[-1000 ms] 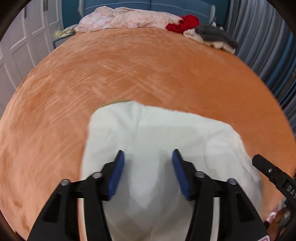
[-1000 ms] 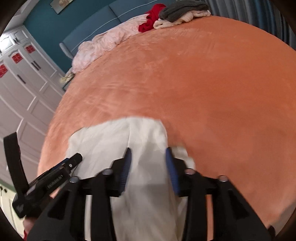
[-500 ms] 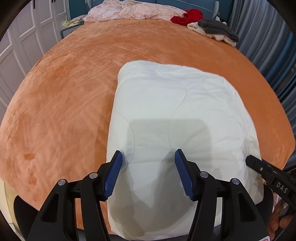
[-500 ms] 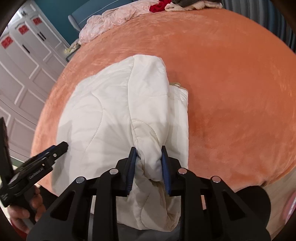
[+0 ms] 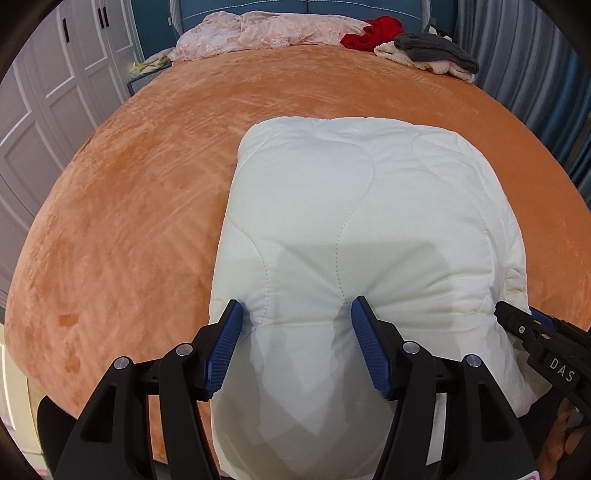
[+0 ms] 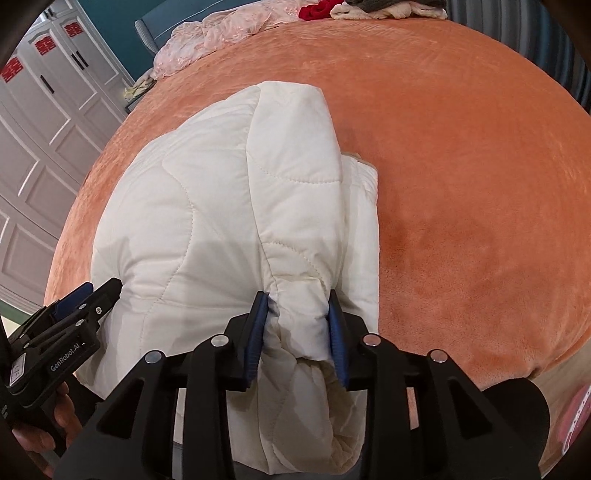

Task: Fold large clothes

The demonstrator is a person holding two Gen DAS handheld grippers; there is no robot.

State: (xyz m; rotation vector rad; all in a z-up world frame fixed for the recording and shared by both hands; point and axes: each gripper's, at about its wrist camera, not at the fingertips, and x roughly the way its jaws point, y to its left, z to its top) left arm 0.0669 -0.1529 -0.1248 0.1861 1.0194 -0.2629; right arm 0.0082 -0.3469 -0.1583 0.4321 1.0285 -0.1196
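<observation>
A white quilted jacket (image 5: 369,206) lies folded in a thick rectangle on the orange bed cover (image 5: 147,184), its near end hanging over the bed's edge. My left gripper (image 5: 297,325) grips the near left part, with padded fabric bulging between its wide-set blue pads. My right gripper (image 6: 297,321) pinches a bunched fold of the jacket (image 6: 207,206) at its near right edge; the jaws are opening, but both pads still touch the fabric. Each gripper also appears at the side of the other's view: the right gripper (image 5: 535,332) and the left gripper (image 6: 85,306).
Pink bedding (image 5: 266,33), a red garment (image 5: 373,33) and grey and cream clothes (image 5: 432,55) lie at the bed's far end. White wardrobe doors (image 5: 44,110) stand on the left and blue curtains (image 5: 535,74) on the right. A hand (image 6: 44,424) holds the left gripper.
The jacket, held up close to the cameras a second ago, now lies spread on the bed. Both grippers drew back toward the near edge. The right jaws narrowed onto a bunched fold.
</observation>
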